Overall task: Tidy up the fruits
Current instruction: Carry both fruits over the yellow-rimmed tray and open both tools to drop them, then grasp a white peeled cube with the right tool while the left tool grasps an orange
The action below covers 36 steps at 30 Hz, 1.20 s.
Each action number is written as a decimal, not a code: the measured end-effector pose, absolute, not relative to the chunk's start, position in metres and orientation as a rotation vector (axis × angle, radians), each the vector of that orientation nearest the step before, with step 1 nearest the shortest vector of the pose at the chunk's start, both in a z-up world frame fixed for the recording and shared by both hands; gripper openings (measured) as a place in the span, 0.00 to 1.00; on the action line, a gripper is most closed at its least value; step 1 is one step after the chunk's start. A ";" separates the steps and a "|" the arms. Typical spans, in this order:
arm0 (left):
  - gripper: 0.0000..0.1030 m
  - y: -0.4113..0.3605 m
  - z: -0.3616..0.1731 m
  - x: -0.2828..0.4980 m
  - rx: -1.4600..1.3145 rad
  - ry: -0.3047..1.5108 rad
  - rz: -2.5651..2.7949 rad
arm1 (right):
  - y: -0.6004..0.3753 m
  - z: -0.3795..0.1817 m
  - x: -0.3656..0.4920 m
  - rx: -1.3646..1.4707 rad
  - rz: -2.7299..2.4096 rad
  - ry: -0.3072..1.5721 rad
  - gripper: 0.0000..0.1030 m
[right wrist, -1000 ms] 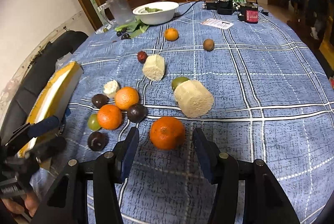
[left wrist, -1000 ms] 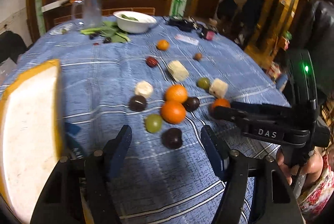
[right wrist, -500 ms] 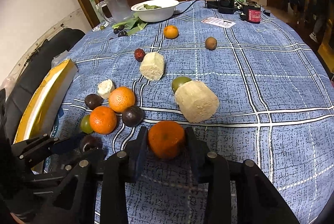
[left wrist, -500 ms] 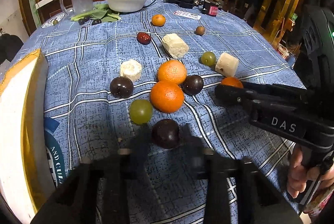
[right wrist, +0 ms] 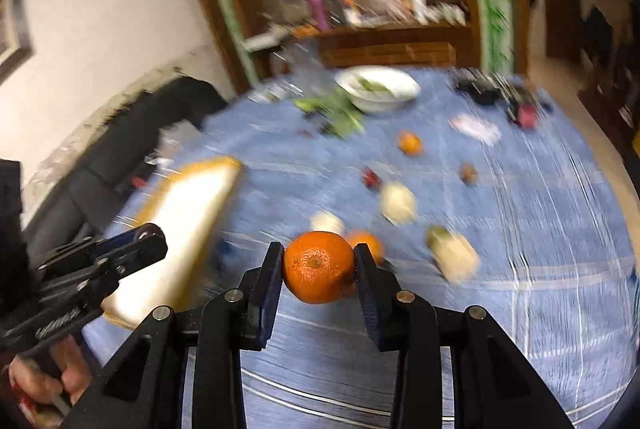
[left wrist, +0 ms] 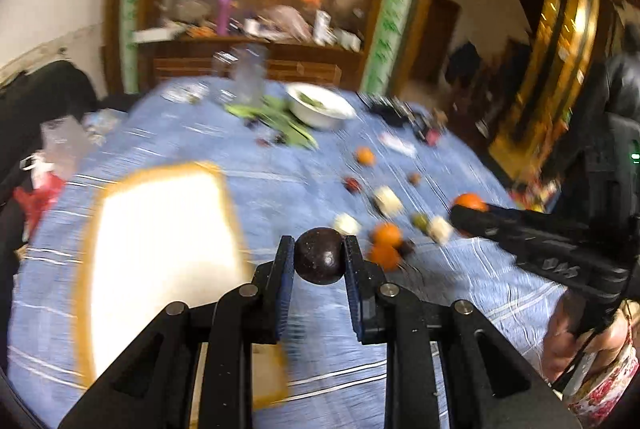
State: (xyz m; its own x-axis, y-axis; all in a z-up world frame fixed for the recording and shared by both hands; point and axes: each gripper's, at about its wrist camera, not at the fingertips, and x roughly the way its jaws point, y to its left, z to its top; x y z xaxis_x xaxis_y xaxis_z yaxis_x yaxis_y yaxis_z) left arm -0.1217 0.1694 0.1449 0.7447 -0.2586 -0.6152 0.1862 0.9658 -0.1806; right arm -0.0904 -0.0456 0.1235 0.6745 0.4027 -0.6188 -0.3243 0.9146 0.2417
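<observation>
A blue plaid cloth covers the counter (right wrist: 540,229), where blurred oranges, pale chunks and dark fruits lie scattered beside a yellow-rimmed tray (left wrist: 160,229), with a white bowl (right wrist: 378,89) at the far side. The left tongs (left wrist: 319,257) are clamped on a dark round fruit (left wrist: 319,261) held above the cloth just beside the tray. The right tongs (right wrist: 318,267) grip an orange (right wrist: 318,267), also lifted off the counter.
</observation>
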 end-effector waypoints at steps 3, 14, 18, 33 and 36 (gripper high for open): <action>0.22 0.214 0.171 -0.128 -0.111 0.650 -0.154 | -0.009 0.170 -0.096 0.085 0.491 0.653 0.37; 0.23 0.307 0.107 -0.104 -0.183 0.777 0.068 | 0.148 0.135 -0.085 -0.038 0.702 0.787 0.38; 0.23 0.315 0.066 -0.092 -0.196 0.864 0.087 | 0.174 0.066 -0.073 -0.091 0.668 0.904 0.38; 0.57 0.295 0.059 -0.095 -0.166 0.854 0.158 | 0.200 0.027 -0.085 -0.223 0.720 0.904 0.43; 0.63 0.285 0.071 -0.102 -0.134 0.818 0.184 | 0.192 0.038 -0.094 -0.217 0.719 0.861 0.50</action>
State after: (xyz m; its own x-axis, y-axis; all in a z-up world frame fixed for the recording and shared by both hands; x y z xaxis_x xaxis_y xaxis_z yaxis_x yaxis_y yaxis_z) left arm -0.1022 0.2845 0.0707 0.6695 0.1114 -0.7345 -0.2141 0.9757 -0.0472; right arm -0.0936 0.1923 0.0376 0.4360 0.4886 -0.7558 -0.6564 0.7472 0.1044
